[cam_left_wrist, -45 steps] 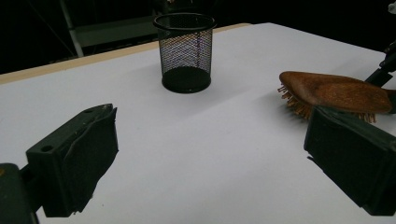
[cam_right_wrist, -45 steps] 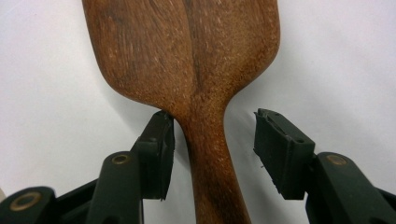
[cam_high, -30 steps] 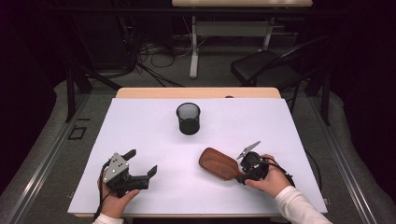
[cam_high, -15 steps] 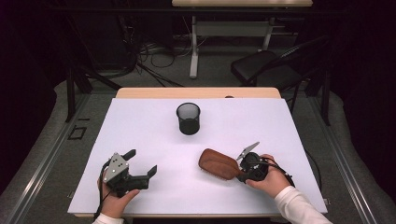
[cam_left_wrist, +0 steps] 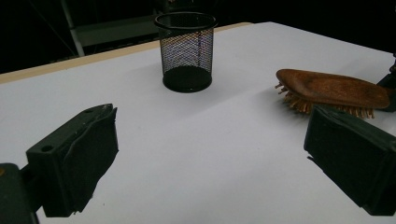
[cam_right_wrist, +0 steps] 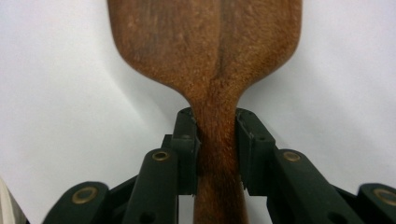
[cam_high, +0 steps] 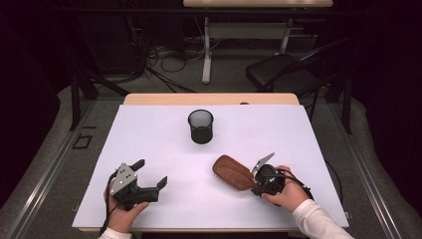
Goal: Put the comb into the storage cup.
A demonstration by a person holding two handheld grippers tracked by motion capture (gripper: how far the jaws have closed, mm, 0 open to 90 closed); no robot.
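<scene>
right gripper [cam_right_wrist: 218, 140] jaws squeeze brush [cam_high: 234, 172] handle | brush points to 10 o'clock — cup [cam_high: 201, 126] past it | left gripper [cam_high: 149, 175] jaws wide open, empty

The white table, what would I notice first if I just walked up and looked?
Probably the brown wooden hairbrush lying bristles-down near the front right of the white table, its handle pinched in the right gripper. Next, the round black wire-mesh cup standing upright by itself in the middle, farther back. At front left, the left gripper has its fingers spread wide with nothing between them.
</scene>
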